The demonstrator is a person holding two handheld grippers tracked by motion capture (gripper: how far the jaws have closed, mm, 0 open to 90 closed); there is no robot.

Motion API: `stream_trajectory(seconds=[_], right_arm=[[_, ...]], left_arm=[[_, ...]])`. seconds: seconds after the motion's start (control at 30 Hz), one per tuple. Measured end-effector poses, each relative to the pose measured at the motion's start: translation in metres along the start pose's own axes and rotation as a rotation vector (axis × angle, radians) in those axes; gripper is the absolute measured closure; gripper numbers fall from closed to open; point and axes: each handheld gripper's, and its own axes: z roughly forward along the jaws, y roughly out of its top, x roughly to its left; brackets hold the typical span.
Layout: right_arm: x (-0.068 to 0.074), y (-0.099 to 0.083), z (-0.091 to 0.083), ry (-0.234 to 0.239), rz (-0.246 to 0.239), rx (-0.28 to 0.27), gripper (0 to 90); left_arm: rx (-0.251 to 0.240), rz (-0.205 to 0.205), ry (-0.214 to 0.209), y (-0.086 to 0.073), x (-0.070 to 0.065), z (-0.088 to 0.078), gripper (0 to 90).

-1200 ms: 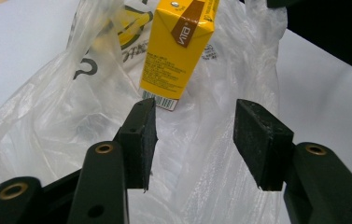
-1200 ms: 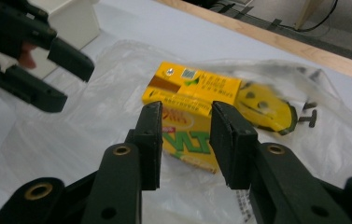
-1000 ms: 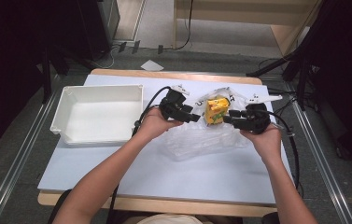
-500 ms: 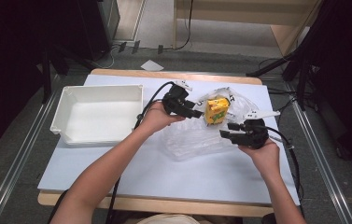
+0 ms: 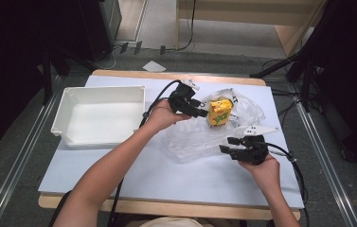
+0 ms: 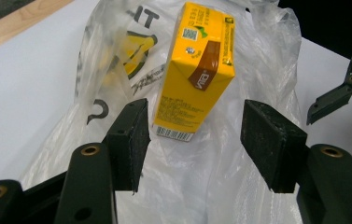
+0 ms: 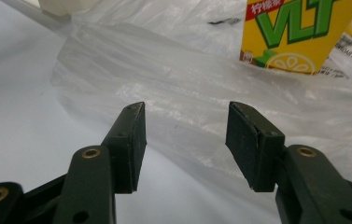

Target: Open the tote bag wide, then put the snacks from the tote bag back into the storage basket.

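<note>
Seen from above, two bare forearms reach in from the near edge of a white worktop [image 5: 119,179]. Nearest, at the right, the right hand [image 5: 260,168] holds the right gripper [image 5: 228,145] low over the worktop, wrist fairly straight, its tips aimed leftward at the near edge of a crumpled clear plastic bag [image 5: 200,139]. Its jaws stand apart, released, with nothing between them; in the right gripper view they frame the bag's wrinkled film without touching it. A dark cable [image 5: 297,165] trails back from this gripper along the right forearm. Farther in, the left forearm crosses the worktop on a diagonal from the bottom left, and the left hand [image 5: 162,113] holds the left gripper [image 5: 203,112] pointing rightward at a yellow drink carton [image 5: 219,111]. The left gripper view shows its jaws spread wide and released, the carton's near end just ahead of them, close to the left pad and not gripped. The carton lies on the printed part of the plastic bag, near the worktop's far right. At the far left sits a white tray [image 5: 72,101], well apart from both hands. Beyond the worktop lies a grey floor [image 5: 204,56] with cables.
</note>
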Motion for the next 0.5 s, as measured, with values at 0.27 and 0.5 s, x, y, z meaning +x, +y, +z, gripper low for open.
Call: stream_trajectory(seconds=[0.27, 0.5], right_arm=[[0.000, -0.005, 0.002, -0.002, 0.005, 0.012, 48.1], [-0.001, -0.008, 0.001, 0.003, 0.012, 0.012, 47.3]], left_arm=[[-0.003, 0.007, -0.018, 0.002, 0.003, 0.012, 41.1], [0.014, 0.022, -0.014, 0.005, 0.003, 0.023, 40.3]])
